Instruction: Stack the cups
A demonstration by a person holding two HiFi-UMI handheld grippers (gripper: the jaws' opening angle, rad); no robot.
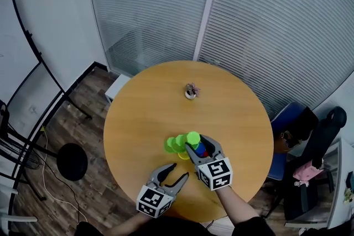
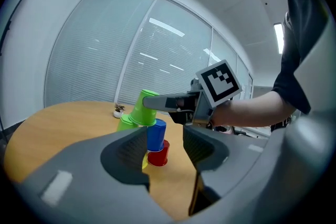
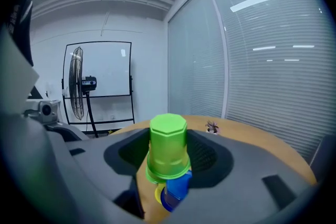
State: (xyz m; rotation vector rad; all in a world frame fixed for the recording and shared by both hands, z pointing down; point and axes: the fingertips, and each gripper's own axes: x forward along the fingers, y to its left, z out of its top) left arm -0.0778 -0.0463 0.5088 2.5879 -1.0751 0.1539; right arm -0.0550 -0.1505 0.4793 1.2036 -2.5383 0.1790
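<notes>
Head view first: green cup held over the blue one.
My right gripper (image 1: 198, 147) is closed on an upturned green cup (image 1: 192, 137) at the cup cluster on the table (image 1: 138, 113). My left gripper (image 1: 171, 175) is open and empty, nearer to me. Left gripper view: jaws wide apart, nothing between them. Beyond them the blue cup (image 2: 156, 135) stands on the red cup (image 2: 158, 156), with the green cup tilted at its top. Right gripper view: the green cup sits between the jaws, nearly upright, and the blue cup is just under its rim. I judge the next move goes straight down.
</notes>
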